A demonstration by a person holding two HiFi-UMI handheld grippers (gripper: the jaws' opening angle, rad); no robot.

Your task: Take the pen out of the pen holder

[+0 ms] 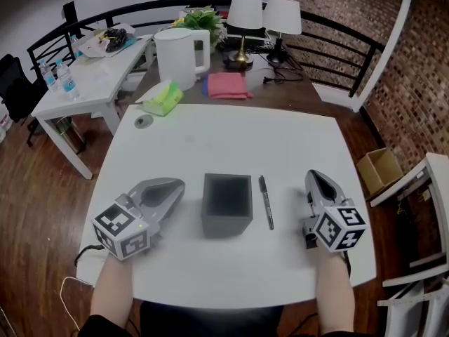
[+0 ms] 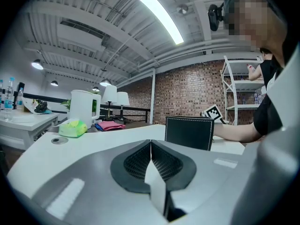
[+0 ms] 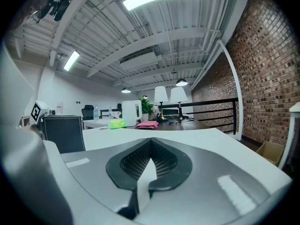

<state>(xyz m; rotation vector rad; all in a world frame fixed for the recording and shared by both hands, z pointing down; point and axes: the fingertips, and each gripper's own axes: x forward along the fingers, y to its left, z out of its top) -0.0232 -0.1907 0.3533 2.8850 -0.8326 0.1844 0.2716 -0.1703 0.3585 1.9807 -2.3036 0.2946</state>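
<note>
A black square pen holder [image 1: 226,203] stands on the white table [image 1: 231,139], and its inside looks dark. A black pen [image 1: 266,202] lies flat on the table just right of it. My left gripper [image 1: 175,185] rests on the table left of the holder, jaws shut and empty. On the far side of the pen, my right gripper [image 1: 313,177] also sits shut with nothing in it. The holder [image 2: 190,132] shows ahead to the right in the left gripper view, and at the left edge as the holder [image 3: 64,132] in the right gripper view.
At the table's far left corner lie a green tissue pack [image 1: 163,97] and a round grommet [image 1: 144,121]. Behind on a dark desk are a white kettle [image 1: 179,57], a pink cloth [image 1: 227,85], a plant and two lamps [image 1: 263,16]. A railing runs behind.
</note>
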